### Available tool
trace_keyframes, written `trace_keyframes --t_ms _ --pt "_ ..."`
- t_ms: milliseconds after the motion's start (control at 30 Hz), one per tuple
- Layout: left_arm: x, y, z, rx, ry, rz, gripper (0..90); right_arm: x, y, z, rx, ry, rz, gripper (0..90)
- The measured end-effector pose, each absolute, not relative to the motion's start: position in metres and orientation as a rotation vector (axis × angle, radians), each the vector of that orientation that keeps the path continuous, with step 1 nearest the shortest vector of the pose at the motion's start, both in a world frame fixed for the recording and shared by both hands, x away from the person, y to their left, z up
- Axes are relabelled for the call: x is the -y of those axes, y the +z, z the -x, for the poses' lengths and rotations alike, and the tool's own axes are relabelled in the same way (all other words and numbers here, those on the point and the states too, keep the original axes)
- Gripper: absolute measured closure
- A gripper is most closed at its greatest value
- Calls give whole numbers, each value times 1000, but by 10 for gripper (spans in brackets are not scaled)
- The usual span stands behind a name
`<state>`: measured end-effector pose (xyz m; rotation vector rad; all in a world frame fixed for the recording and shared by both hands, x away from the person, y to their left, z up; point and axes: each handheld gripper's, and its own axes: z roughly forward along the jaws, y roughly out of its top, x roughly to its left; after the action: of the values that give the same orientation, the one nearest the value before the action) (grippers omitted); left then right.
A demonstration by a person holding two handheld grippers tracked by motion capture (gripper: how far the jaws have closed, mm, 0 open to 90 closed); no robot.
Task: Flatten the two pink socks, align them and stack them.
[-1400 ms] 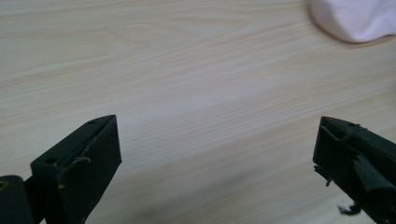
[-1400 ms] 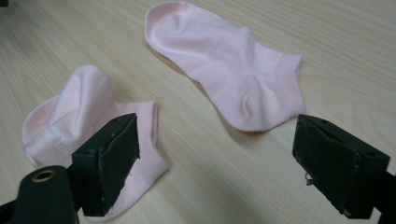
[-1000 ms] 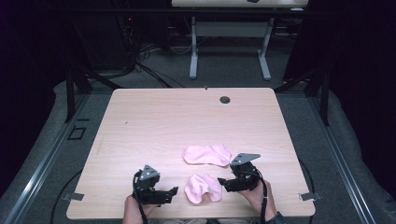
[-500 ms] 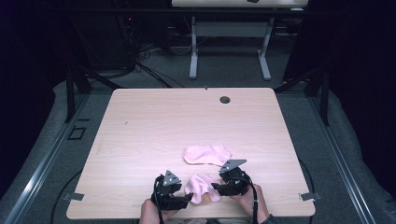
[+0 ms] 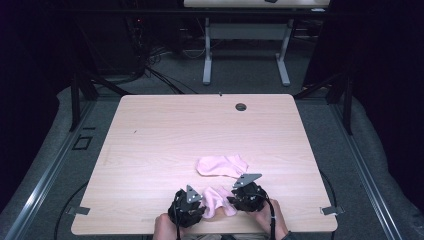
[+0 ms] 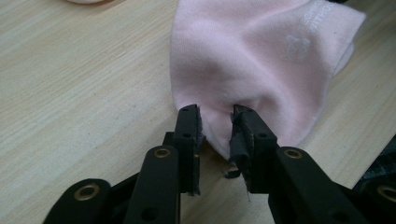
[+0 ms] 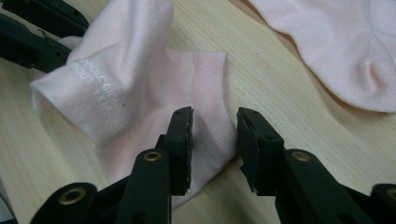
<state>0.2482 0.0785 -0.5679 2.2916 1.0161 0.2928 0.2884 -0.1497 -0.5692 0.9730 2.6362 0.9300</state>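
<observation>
Now, reading your worktop [image 5: 150, 150] from left to right:

Left gripper [image 5: 189, 207]: you hold it at the near edge of the worktop, just left of the near sock. In the left gripper view its fingers [image 6: 189, 128] stand a narrow way apart with a fold of the pink cloth pinched up between them, both pads touching the fabric.

Near sock [image 5: 217, 200]: pink, rumpled, lying between your two grippers close to the near edge; white lettering shows on its band in both gripper views.

Right gripper [image 5: 248, 196]: it sits just right of the near sock. In the right gripper view its fingers [image 7: 181, 135] are a little wider apart, straddling the ribbed cuff; the left finger touches the cloth, the right one stands clear of it.

Far sock [image 5: 221, 165]: pink too, lying flat just beyond the near sock, untouched by either gripper.

Grommet [image 5: 241, 106]: a dark round hole near the far edge of the worktop.
</observation>
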Motion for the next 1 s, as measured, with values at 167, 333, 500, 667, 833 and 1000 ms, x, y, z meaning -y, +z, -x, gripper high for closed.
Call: trace_keyframes --t_ms 167,333,500,667,833,1000 --pt "-81 -570 -246 -998 309 -2280 869 154 -571 -289 -2633 978 -1008 800" --pt "-89 -564 -248 -999 340 -2245 889 157 -572 -288 -2602 1035 -1044 820" --pt "-104 -548 -248 -1001 381 -2193 890 171 -552 -283 -2533 1124 -1090 818" --pt "-110 -545 -250 -1004 310 -2170 889 183 -537 -271 -2488 1129 -1132 815" --pt "-112 -544 -256 -994 244 -2174 889 193 -535 -264 -2493 1123 -1210 813" --pt "-111 -553 -263 -1008 218 -2214 889 194 -550 -261 -2509 1055 -1295 811"
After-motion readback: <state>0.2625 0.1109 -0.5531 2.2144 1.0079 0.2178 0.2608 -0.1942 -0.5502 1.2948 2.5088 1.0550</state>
